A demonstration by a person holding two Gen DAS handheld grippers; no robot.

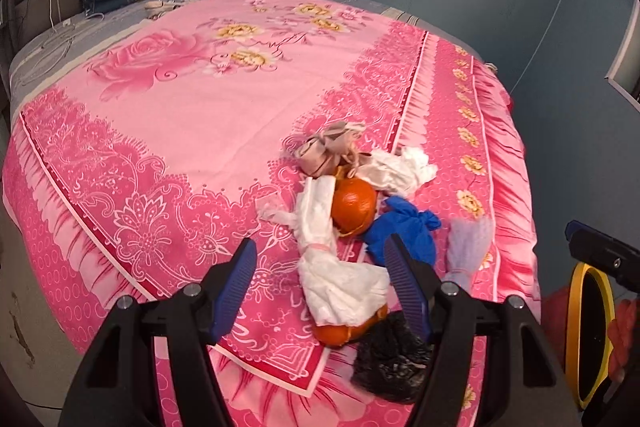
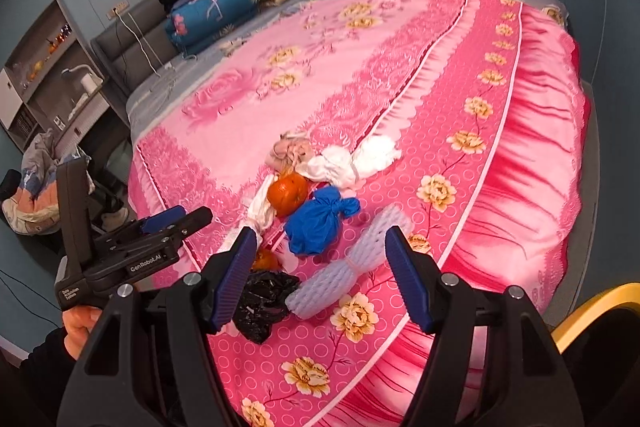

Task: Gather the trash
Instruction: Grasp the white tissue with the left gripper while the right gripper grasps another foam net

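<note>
Trash is lying in one loose pile near the foot corner of the wide bed under its pink floral bedspread [image 1: 200,131]. Taking the pile as your landmark: a long white crumpled tissue wad [image 1: 340,287] is running through its near side, a knotted blue plastic bag [image 2: 316,219] is sitting at its middle, and a pale lilac foam-net sleeve [image 2: 344,275] is lying on its outer edge, towards the bed's side. A crumpled black plastic bag [image 2: 262,301] is marking the nearest end, an orange peel [image 1: 354,205] is resting against the blue bag, and a beige wad [image 1: 324,151] is capping the far end.

You are approaching, not yet picking. Your left gripper [image 1: 322,287] is holding its jaws apart, empty, framing the tissue; your right gripper [image 2: 318,275] is likewise spread and empty over the foam sleeve. Next, I judge, you are needing to lower onto one piece and close.
</note>
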